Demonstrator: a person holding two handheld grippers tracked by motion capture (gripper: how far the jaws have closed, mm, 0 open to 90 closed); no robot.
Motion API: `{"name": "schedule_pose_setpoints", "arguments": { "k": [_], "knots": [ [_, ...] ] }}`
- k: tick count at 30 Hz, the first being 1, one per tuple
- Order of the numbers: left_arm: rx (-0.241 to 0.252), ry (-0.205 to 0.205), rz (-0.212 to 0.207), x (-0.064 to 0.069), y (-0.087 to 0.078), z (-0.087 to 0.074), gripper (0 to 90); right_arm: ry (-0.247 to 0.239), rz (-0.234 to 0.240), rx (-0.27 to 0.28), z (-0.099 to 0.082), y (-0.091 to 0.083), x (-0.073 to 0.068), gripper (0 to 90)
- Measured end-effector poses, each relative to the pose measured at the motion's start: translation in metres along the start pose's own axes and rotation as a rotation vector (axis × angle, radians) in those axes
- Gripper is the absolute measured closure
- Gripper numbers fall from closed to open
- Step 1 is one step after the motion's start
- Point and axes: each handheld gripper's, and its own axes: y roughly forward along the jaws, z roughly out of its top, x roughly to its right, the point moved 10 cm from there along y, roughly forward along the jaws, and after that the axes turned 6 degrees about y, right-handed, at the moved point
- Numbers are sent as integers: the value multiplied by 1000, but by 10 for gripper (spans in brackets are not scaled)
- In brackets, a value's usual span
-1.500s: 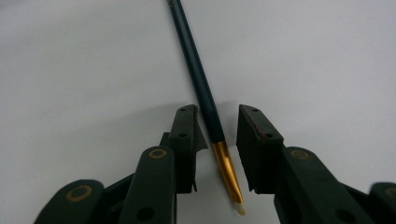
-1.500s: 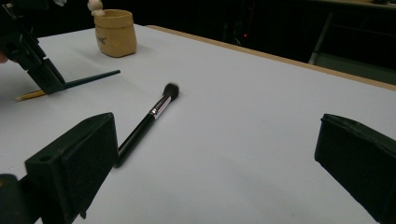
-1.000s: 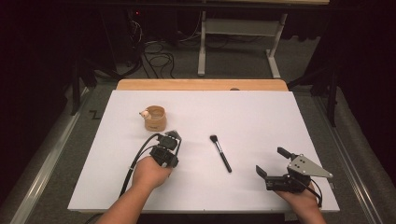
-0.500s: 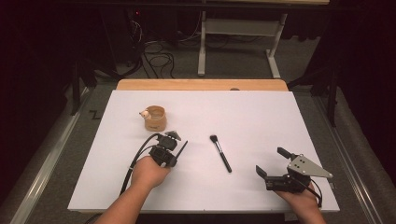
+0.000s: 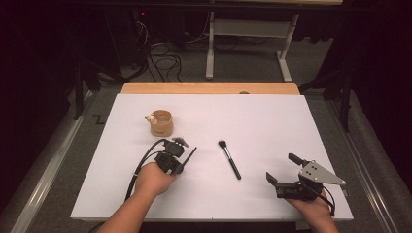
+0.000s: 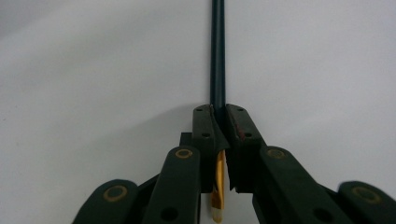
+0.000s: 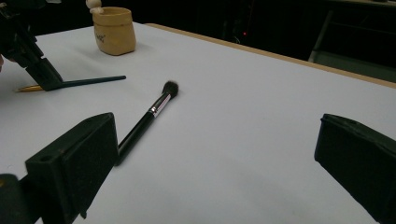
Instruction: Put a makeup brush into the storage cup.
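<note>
High view, left to right. A tan cup [image 5: 162, 123] is seen standing upright in the upper left part of the white table [image 5: 272, 121], with a small pale bead-like piece at its left rim. Just below and right of the cup, left of centre in the frame, the left gripper [image 5: 187, 158] is being held by the left hand [image 5: 153, 178]; its cable is being trailed down and to the left.

In the left gripper view the jaws are being pressed together on a thin dark brush [image 6: 217, 56]. The dark handle is being run straight up the middle of the frame, away from the pads, over the white surface. A gold ferrule and a pale tip are showing behind the pads, at the bottom centre. In the right gripper view the same brush [image 7: 88, 82] is seen lying low and nearly level at the left edge, well below the cup [image 7: 114, 30].

At the centre of the high view a black makeup brush [image 5: 229, 158] is lying flat on the table, bristles toward the upper left, handle toward the lower right. It is being touched by neither gripper.

At the lower right, the right gripper [image 5: 283, 169] is being held by the right hand [image 5: 313, 209]. Its jaws are standing wide apart with nothing between them. The grey three-cornered plate is seen on top.
</note>
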Motion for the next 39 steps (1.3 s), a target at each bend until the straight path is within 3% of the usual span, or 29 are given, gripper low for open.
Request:
{"name": "schedule_pose_setpoints", "arguments": {
  "k": [27,39],
  "knots": [
    [17,59,1,1,-1,-1,833,-5,-3,-5,-1,0,0,7],
    [40,76,-15,0,-11,-4,833,-2,-5,-8,-2,0,0,8]
  ]
}}
